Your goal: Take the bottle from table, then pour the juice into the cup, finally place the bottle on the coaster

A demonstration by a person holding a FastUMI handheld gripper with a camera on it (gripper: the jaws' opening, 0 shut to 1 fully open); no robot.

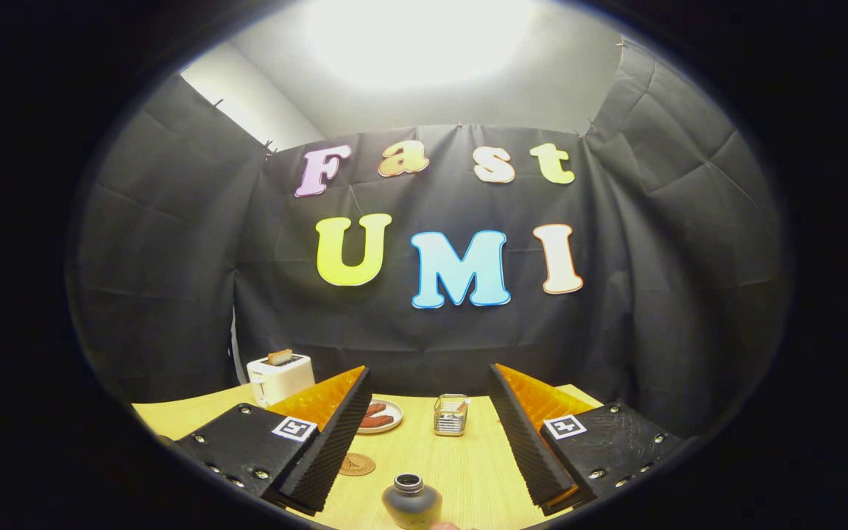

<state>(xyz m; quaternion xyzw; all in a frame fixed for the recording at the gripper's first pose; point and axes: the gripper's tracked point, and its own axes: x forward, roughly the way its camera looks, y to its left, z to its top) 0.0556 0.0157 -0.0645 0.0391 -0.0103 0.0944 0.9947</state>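
Gripper view: the gripper (428,434) has its fingers spread wide, holding nothing. The dark bottle (412,501) stands on the wooden table (461,460) between them at six o'clock. The coaster (357,464) lies at ten o'clock from it.

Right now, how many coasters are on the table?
1. The coaster lies beside the left finger, between the plate and the bottle. The open gripper may hide others.

Black cloth wall (174,294), wooden table (461,456), bright ceiling light (417,37).
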